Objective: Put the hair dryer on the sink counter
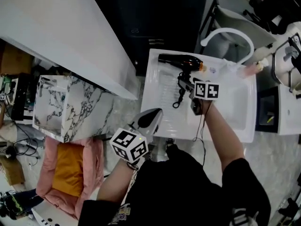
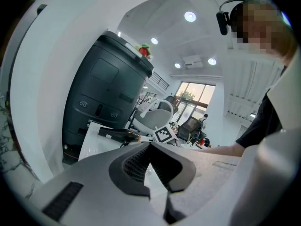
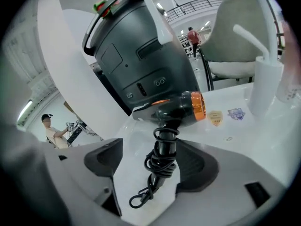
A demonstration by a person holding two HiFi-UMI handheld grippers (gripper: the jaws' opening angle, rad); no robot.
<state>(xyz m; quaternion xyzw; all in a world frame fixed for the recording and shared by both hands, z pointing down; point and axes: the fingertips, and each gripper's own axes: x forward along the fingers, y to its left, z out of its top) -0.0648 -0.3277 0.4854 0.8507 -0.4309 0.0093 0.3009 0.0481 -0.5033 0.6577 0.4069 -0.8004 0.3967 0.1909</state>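
Note:
The black hair dryer [image 1: 181, 61] with an orange ring lies on the white sink counter [image 1: 160, 112], near its far edge, nozzle to the left. Its handle [image 3: 163, 147], wrapped in its cord, points toward me. My right gripper [image 1: 188, 84] stands open around that handle, and in the right gripper view [image 3: 153, 160] the pads flank the cord without pressing on it. My left gripper [image 1: 150, 118] hangs off the counter's near left corner, its jaws shut with nothing in them [image 2: 150, 147]. The dryer [image 2: 120, 134] shows small beyond them.
A big dark grey bin [image 3: 136, 65] stands behind the counter. A white chair [image 1: 228, 39] is at the far right. Two stickers [image 3: 215, 117] lie flat on the counter beside the dryer. On the floor at left are a marble block [image 1: 70, 105] and a pink cushion [image 1: 70, 173].

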